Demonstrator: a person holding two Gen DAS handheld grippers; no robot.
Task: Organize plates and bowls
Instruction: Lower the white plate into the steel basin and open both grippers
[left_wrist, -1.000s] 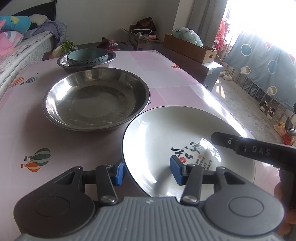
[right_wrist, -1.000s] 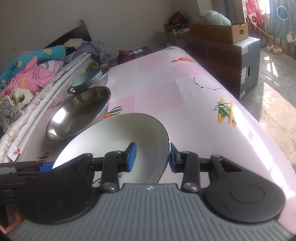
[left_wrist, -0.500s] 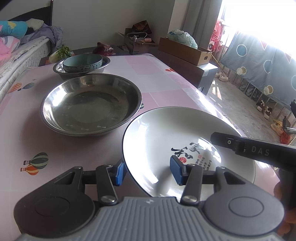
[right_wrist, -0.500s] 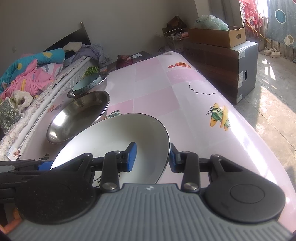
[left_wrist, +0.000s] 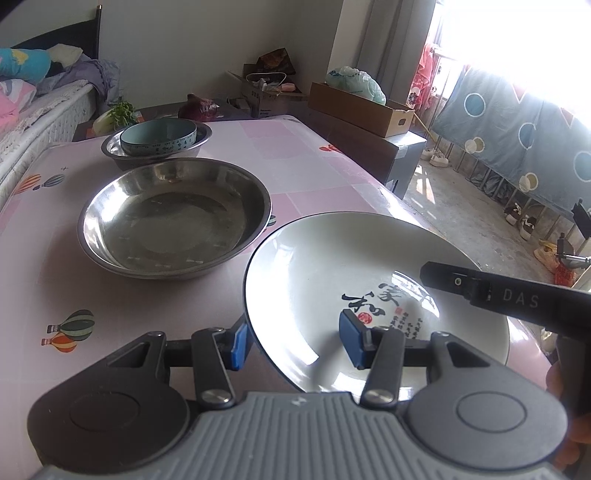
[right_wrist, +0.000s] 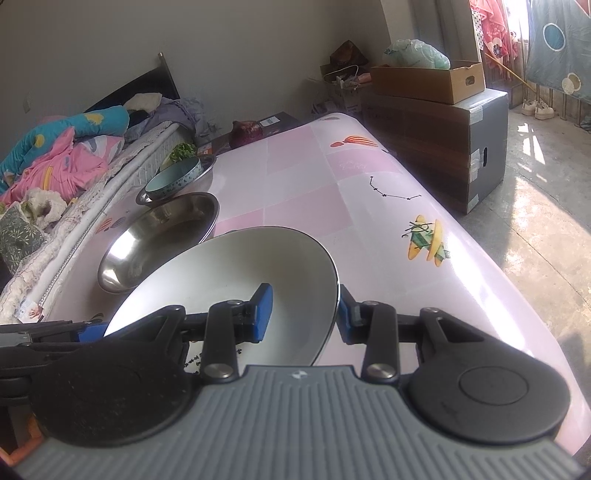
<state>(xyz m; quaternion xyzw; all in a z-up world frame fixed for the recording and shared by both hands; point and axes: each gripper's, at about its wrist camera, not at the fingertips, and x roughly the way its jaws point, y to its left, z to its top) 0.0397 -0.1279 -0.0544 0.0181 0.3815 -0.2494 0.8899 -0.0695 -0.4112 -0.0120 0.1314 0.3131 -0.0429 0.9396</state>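
Both grippers, left (left_wrist: 291, 341) and right (right_wrist: 304, 314), straddle opposite rims of the plate (left_wrist: 332, 273), jaws apart, seemingly to share its weight near the steel bowl (left_wrist: 173, 218).

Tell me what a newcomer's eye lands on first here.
The white plate with black calligraphy fills the foreground, its rim straddled by the left gripper and the right gripper on opposite sides. Beyond it on the pink table sits a large steel basin, then a teal bowl nested in another.

A lived-in home bedroom: a bed (right_wrist: 74, 158) heaped with bedding beside the pink table (right_wrist: 388, 229), cardboard boxes (right_wrist: 432, 85) behind it.
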